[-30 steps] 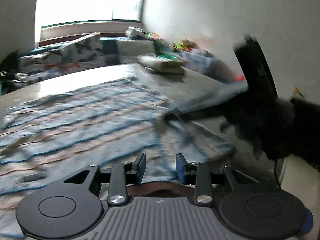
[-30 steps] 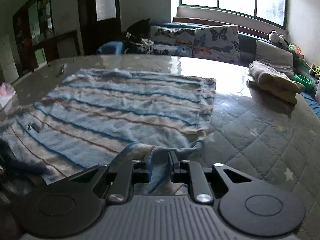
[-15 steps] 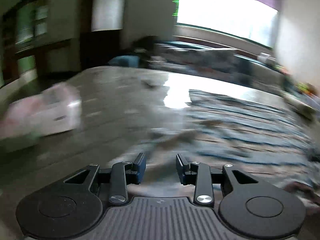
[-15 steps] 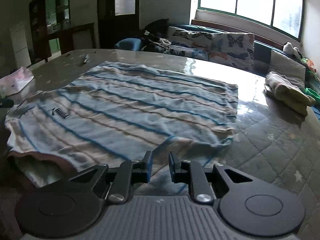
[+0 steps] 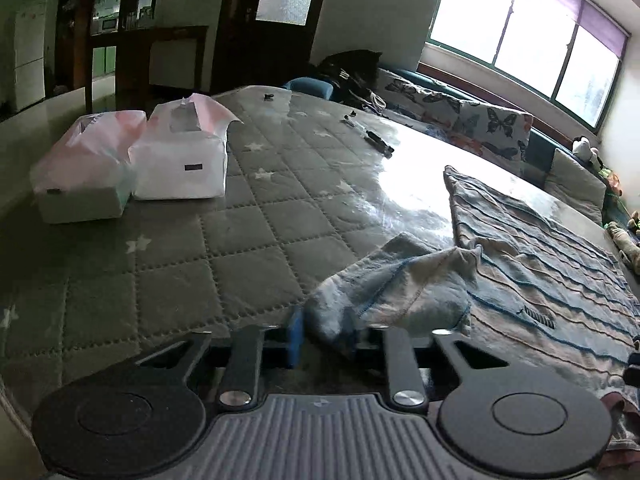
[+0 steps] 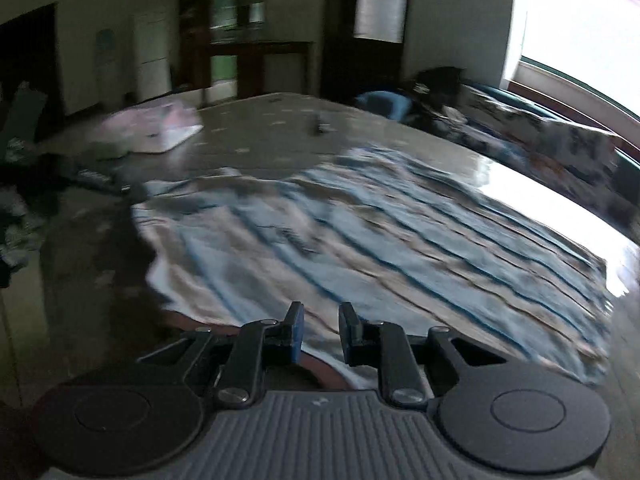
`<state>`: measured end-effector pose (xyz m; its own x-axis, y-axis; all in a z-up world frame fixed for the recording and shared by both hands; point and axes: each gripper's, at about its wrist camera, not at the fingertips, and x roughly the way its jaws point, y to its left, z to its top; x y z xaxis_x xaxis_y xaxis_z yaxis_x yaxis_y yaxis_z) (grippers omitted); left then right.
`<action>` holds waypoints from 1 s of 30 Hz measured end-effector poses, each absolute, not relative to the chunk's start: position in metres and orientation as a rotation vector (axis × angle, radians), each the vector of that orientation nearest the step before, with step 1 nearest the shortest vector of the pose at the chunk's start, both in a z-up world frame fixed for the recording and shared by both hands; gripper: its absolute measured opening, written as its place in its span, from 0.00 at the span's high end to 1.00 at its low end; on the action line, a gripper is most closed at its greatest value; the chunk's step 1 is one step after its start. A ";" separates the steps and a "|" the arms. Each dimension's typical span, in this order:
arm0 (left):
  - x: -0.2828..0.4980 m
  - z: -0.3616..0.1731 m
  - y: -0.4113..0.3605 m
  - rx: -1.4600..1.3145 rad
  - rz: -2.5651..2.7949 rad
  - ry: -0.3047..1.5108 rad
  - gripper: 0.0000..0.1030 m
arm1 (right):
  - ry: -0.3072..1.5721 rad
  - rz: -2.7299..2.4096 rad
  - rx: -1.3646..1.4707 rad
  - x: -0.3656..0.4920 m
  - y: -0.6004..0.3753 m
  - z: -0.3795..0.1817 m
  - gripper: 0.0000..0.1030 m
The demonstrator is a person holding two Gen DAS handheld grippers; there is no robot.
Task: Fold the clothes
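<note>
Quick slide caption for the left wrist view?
Left claw closing on striped shirt's sleeve atop quilted table.

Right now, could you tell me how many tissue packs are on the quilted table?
2: one tissue pack near the table's left edge, the other tissue pack touching its right side. Others may lie out of view.

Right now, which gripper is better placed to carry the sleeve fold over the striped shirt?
Left. The left gripper is closing, with the striped shirt's sleeve bunched between its fingers. The right gripper is over the shirt's near edge; whether it pinches cloth is unclear.
</note>
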<state>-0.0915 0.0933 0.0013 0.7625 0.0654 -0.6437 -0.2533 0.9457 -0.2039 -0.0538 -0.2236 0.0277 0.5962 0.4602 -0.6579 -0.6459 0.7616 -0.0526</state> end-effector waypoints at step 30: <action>-0.098 0.001 0.107 -0.411 0.157 0.660 0.80 | 0.666 1.022 -0.493 -0.089 -0.100 0.004 0.77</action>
